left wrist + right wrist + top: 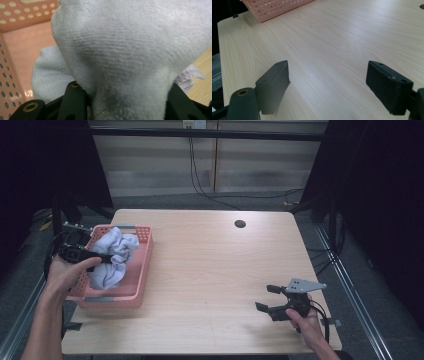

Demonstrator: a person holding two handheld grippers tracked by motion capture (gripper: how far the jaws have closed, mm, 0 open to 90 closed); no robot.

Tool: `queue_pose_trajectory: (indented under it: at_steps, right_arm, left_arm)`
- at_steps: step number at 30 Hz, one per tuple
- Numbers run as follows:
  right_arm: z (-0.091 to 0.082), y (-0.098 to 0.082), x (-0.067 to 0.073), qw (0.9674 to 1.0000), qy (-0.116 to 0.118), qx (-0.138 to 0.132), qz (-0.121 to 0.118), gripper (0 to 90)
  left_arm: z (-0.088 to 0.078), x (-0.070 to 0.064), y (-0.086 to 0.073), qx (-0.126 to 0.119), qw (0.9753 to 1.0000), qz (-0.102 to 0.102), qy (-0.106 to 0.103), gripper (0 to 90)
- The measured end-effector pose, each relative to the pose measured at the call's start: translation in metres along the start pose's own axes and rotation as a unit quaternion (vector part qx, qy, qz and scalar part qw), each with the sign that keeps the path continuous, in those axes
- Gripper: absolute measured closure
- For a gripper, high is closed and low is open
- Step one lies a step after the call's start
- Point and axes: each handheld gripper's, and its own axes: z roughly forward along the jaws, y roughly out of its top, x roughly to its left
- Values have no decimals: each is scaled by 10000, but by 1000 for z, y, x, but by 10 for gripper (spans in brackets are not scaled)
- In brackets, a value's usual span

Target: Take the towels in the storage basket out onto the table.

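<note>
Gripping from the lower right of the high view, the person's right hand (306, 320) holds the right gripper (267, 297) low over the bare table (210, 270), jaws spread wide with nothing between them. Grey three-cornered plate on top, cable trailing back toward the wrist. In the right gripper view both black jaws rise from the bottom corners, far apart, only light wood grain between them; the pink basket's perforated wall (274, 7) sits at the upper left of that frame, well apart from the jaws.

Left side of the high view, mid-height: the left hand (67, 272) holds the left gripper (107, 258) reaching into the pink basket (142, 270), jaws pinching a pale lavender-white towel (112, 257). Left gripper view confirms it: towel (130, 50) bunched between the two black jaws at the bottom of the frame, pile fabric pressed in on both sides, more folds of it hanging at lower left. Basket floor and holed wall (15, 62) show behind at the left of that frame, a strip of table (202, 65) at the right edge.

Towel lies heaped in the basket, partly raised at the grip point, rest of it resting on the basket floor. Basket stands on the left part of the table, near its left edge.

Farther back: a dark round hole (240, 224) in the tabletop at upper centre, well apart from everything. Beyond the table's far edge, black cables (200, 185) hang down a pale wall.
</note>
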Motion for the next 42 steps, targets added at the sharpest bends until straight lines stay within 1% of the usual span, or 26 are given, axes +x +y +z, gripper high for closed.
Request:
queue_pose_trajectory:
  at_steps: [2, 3, 5, 9, 10, 11, 14, 16, 17, 18, 19, 20, 22, 23, 24, 29, 33, 34, 35, 36, 37, 38, 39, 40, 41, 42]
  right_arm:
    - [0, 0, 0, 10000, 10, 4, 0, 186]
    - [0, 0, 0, 10000, 14, 2, 17, 186]
    - [0, 0, 0, 10000, 17, -4, 18, 185]
    - [0, 0, 0, 10000, -21, 9, -5, 186]
    - [0, 0, 0, 10000, -25, 12, -4, 185]
    - [0, 0, 0, 10000, -18, 11, -10, 186]
    - [0, 0, 0, 10000, -12, 6, -14, 185]
    - [0, 0, 0, 10000, -6, 7, -10, 185]
    - [0, 0, 0, 10000, -6, 7, -10, 185]
    - [0, 0, 0, 10000, -6, 13, 2, 185]
    - [0, 0, 0, 10000, -6, 13, 2, 185]
    - [0, 0, 0, 10000, -3, 13, -2, 186]
    - [0, 0, 0, 10000, -6, 11, -10, 185]
    - [0, 0, 0, 10000, -1, 10, -6, 185]
    - [0, 0, 0, 10000, -13, 15, -10, 185]
    - [0, 0, 1, 10000, 15, 25, -28, 185]
    - [0, 0, 0, 10000, -8, 15, -8, 185]
    - [0, 0, 0, 10000, -13, 12, -14, 185]
    - [0, 1, -1, 10000, -17, 16, -4, 185]
    - [0, 1, -1, 10000, -17, 16, -4, 185]
    - [0, 1, 0, 10000, -27, 19, 6, 180]
    - [0, 1, 0, 10000, -32, 17, 15, 177]
    - [0, 1, 0, 10000, -41, 22, 13, 177]
    - [0, 1, 0, 10000, -45, 24, 13, 177]
    - [0, 1, 0, 10000, -50, 28, 12, 177]
    - [0, 1, 0, 10000, -52, 28, 16, 177]
  left_arm:
    - [-2, -2, 1, -65, 10000, 24, 29, 586]
    - [-5, -2, 3, -81, 9999, 44, -60, 586]
    - [-7, -4, 4, -167, 9999, 37, -6, 585]
    - [-11, -9, 8, -164, 9998, 80, -21, 585]
    - [-12, -10, 9, -157, 9998, 132, -41, 585]
    - [-12, -11, 9, -205, 9997, 109, -28, 585]
    - [-14, -19, 11, -281, 9995, 128, -25, 584]
    - [-14, -26, 11, -311, 9992, 243, -60, 584]
    - [-14, -26, 11, -311, 9992, 243, -60, 584]
    - [-18, -32, 15, -333, 9990, 311, -12, 583]
    - [-18, -32, 15, -333, 9990, 311, -12, 583]
    - [-23, -35, 18, -408, 9985, 367, 17, 583]
    - [-25, -36, 20, -417, 9985, 363, -4, 583]
    - [-30, -41, 23, -497, 9980, 387, 24, 583]
    - [-32, -42, 25, -506, 9979, 413, 9, 583]
    - [-36, -52, 32, -611, 9970, 479, 22, 582]
    - [-39, -64, 39, -697, 9961, 544, -54, 582]
    - [-39, -64, 39, -697, 9961, 544, -54, 581]
    - [-40, -72, 42, -739, 9954, 609, -104, 581]
    - [-40, -72, 42, -739, 9954, 609, -104, 581]
    - [-39, -80, 45, -733, 9946, 726, -113, 581]
    - [-39, -80, 45, -733, 9946, 726, -113, 581]
    - [-36, -88, 46, -776, 9941, 735, -195, 580]
    - [-33, -93, 47, -746, 9938, 793, -231, 579]
    - [-30, -96, 48, -724, 9936, 839, -200, 579]
    - [-26, -100, 50, -739, 9937, 822, -186, 579]
